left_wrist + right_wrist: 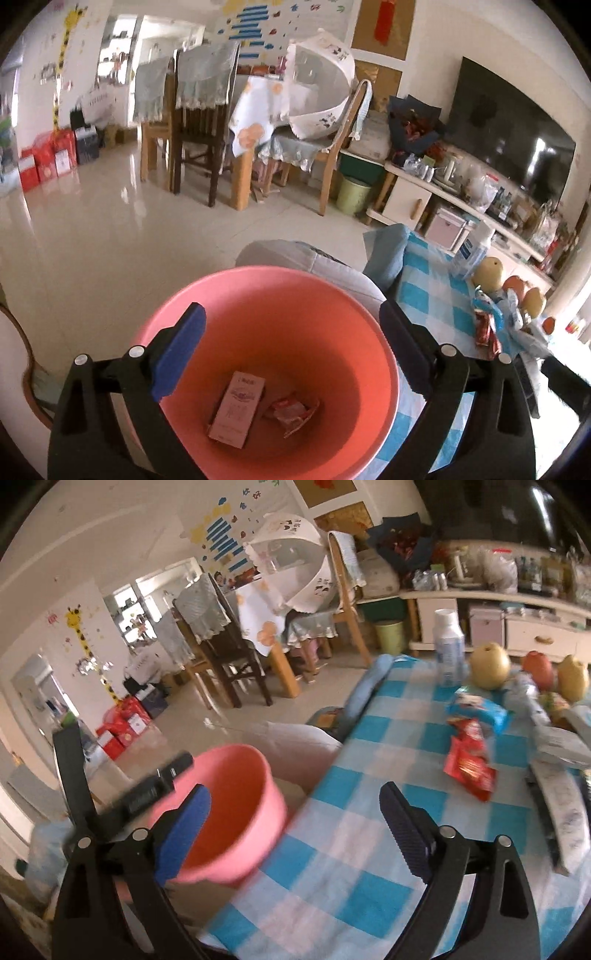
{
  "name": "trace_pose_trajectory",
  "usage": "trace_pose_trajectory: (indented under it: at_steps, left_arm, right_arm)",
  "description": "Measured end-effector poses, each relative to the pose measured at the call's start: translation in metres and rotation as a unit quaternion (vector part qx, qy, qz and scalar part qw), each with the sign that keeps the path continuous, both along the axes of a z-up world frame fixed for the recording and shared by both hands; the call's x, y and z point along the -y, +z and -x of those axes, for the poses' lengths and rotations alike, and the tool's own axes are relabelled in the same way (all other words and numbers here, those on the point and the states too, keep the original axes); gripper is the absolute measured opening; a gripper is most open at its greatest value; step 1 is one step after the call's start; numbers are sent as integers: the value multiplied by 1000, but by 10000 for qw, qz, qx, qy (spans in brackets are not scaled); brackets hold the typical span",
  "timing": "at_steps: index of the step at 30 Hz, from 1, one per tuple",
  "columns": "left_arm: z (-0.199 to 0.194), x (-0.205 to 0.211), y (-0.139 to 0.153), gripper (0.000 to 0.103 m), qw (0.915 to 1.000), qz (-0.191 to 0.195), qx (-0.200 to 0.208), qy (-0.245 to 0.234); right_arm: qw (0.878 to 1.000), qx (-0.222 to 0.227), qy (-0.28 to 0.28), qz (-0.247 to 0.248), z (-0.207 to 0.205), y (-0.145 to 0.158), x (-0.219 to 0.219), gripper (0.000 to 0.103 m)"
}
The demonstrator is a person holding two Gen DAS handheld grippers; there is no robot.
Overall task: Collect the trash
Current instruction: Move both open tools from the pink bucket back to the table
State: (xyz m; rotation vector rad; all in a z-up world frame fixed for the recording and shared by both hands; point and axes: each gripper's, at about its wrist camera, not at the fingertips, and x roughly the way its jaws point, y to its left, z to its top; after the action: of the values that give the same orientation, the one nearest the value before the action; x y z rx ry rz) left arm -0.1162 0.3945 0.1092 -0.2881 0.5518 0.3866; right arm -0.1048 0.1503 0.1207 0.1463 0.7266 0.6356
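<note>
A pink plastic bin (273,295) stands beside the checked table, right under my left gripper (291,325). In it lie a pinkish carton (238,410) and a crumpled red wrapper (291,408). My left gripper is open and empty above the bin's mouth. The bin also shows in the right wrist view (236,812), left of the table. My right gripper (295,805) is open and empty over the table's left edge. On the blue-and-white checked cloth (354,834) lie a red wrapper (469,768) and a blue wrapper (480,705); they also show in the left wrist view (485,325).
A white bottle (448,646), pears (489,666) and an orange fruit (537,668) stand at the table's far end. A remote-like flat item (561,801) lies at the right. A grey cushion (332,269) sits behind the bin. Dining chairs (199,122) and a TV cabinet (424,192) lie beyond.
</note>
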Motion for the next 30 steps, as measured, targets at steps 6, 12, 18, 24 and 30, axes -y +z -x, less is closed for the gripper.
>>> trace_pose_trajectory:
  at_steps: [6, 12, 18, 24, 30]
  left_arm:
    - [2, 41, 7, 95, 9975, -631, 122, -294]
    - [3, 82, 6, 95, 9910, -1228, 154, -520]
    - [5, 120, -1, 95, 9855, -1510, 140, -761]
    - [11, 151, -8, 95, 9811, -1604, 80, -1075]
    - [14, 172, -11, 95, 9802, -1427, -19, -1375]
  right_arm:
    - [9995, -135, -104, 265, 25, -21, 29, 95]
    - [9980, -11, -467, 415, 39, -24, 61, 95]
    - [9942, 228, -838, 633, 41, -20, 92, 95]
    - [9936, 233, -962, 552, 41, -21, 115, 95]
    - [9930, 298, -1024, 500, 43, -19, 135, 95]
